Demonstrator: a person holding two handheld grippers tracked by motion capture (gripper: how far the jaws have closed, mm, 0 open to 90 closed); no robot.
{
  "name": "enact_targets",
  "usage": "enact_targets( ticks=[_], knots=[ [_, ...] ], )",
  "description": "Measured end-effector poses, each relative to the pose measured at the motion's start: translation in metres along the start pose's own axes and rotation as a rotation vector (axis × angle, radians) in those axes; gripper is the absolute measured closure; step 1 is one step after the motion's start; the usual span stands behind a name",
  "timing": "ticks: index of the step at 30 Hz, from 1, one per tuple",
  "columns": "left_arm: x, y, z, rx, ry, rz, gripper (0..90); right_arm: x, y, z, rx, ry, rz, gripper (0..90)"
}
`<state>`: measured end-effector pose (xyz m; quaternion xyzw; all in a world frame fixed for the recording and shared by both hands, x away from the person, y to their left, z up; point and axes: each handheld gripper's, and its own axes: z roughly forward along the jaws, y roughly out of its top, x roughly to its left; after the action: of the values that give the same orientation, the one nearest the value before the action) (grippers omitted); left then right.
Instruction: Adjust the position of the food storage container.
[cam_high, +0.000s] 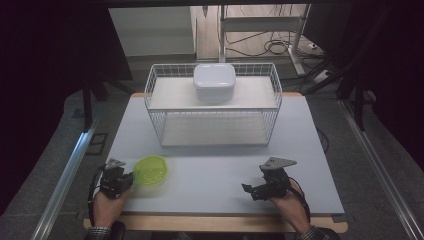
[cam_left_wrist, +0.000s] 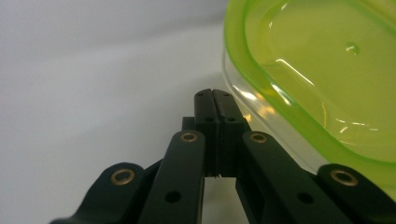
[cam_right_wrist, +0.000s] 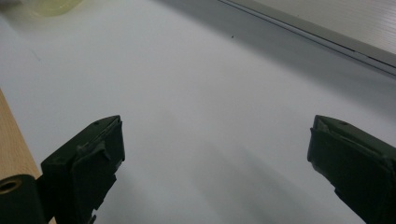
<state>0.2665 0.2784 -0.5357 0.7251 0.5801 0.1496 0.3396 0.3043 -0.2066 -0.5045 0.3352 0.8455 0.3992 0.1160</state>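
Note:
A clear tub with a lime-green lid sits on the white table at the front left. My left gripper is just left of it, its tips close to the tub's edge. In the left gripper view the jaws are pressed together with nothing between them, and the green-lidded tub lies right beside them; whether they touch it I cannot tell. My right gripper rests at the front right, pointing left. Its jaws stand wide open over bare table.
A white wire rack stands at the back middle of the table, with a white lidded box on its top shelf. The rack's base shows ahead of the right gripper. The wooden table edge runs along the front.

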Motion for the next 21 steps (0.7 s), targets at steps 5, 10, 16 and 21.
enact_targets(
  ticks=[5, 10, 16, 21],
  knots=[
    [-0.002, -0.003, 0.000, 0.025, -0.028, -0.009, 89.9, 0.000, 0.000, 0.000, -0.001, 0.000, -0.002, 4.1],
    [-0.008, -0.004, 0.000, 0.034, -0.048, 0.002, 89.9, 0.000, 0.000, 0.001, 0.002, 0.000, -0.002, 4.2],
    [-0.012, 0.001, 0.005, 0.024, -0.078, -0.004, 89.9, 0.001, 0.000, 0.002, 0.007, 0.001, -0.007, 4.1],
    [-0.017, 0.008, 0.015, 0.022, -0.110, 0.004, 89.8, 0.002, 0.000, 0.003, 0.009, 0.000, -0.009, 4.1]
  ],
)
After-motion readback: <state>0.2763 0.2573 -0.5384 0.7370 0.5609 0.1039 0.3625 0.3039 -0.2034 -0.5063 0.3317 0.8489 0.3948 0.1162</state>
